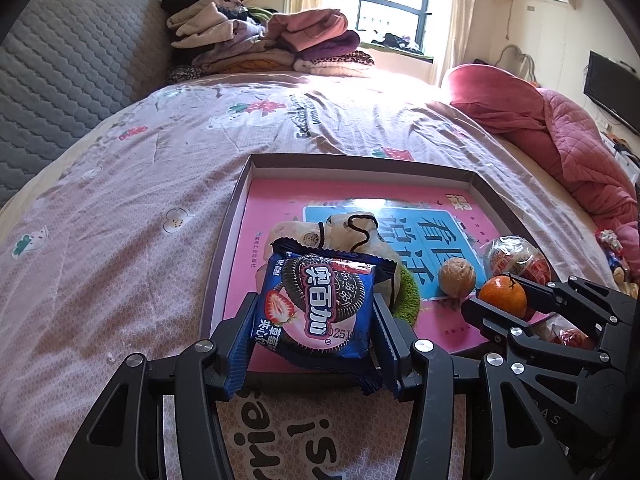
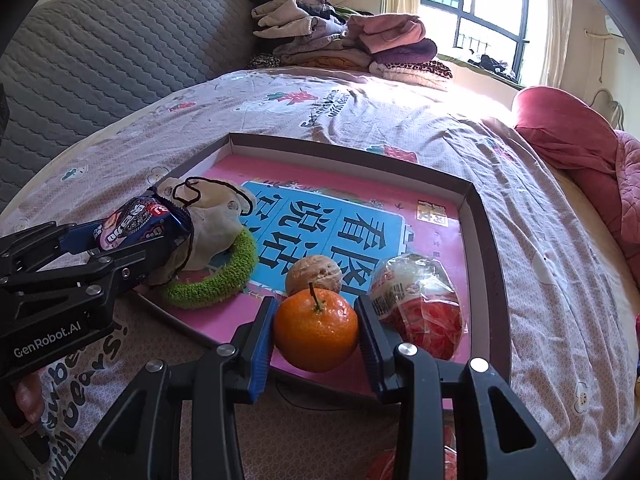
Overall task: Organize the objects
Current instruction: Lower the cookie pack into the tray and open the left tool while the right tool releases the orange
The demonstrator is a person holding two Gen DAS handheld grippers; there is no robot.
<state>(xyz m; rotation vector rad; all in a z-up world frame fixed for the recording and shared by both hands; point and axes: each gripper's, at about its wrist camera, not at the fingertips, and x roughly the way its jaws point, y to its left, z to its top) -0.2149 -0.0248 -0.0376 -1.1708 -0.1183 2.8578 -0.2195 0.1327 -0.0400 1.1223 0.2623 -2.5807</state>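
Note:
My left gripper [image 1: 316, 322] is shut on a blue strawberry Oreo packet [image 1: 320, 300], held over the near left edge of a shallow pink-bottomed tray [image 1: 360, 161]. In the right wrist view the same packet [image 2: 140, 222] sticks out of the left gripper [image 2: 160, 236] at the left. My right gripper [image 2: 317, 320] is shut on an orange tangerine [image 2: 316, 334] above the tray's [image 2: 360, 152] near edge. Inside the tray lie a beige drawstring pouch [image 2: 212, 224], a green fuzzy ring [image 2: 216, 280], a walnut [image 2: 314, 274] and a red-and-white wrapped snack [image 2: 420, 304].
The tray rests on a bed with a pink printed sheet [image 1: 120, 220]. Folded clothes [image 1: 264, 40] are piled at the far end, a grey quilted headboard [image 1: 60, 80] runs along the left, and a pink quilt [image 1: 560, 132] lies at the right. More red wrappers [image 1: 572, 336] lie behind the right gripper.

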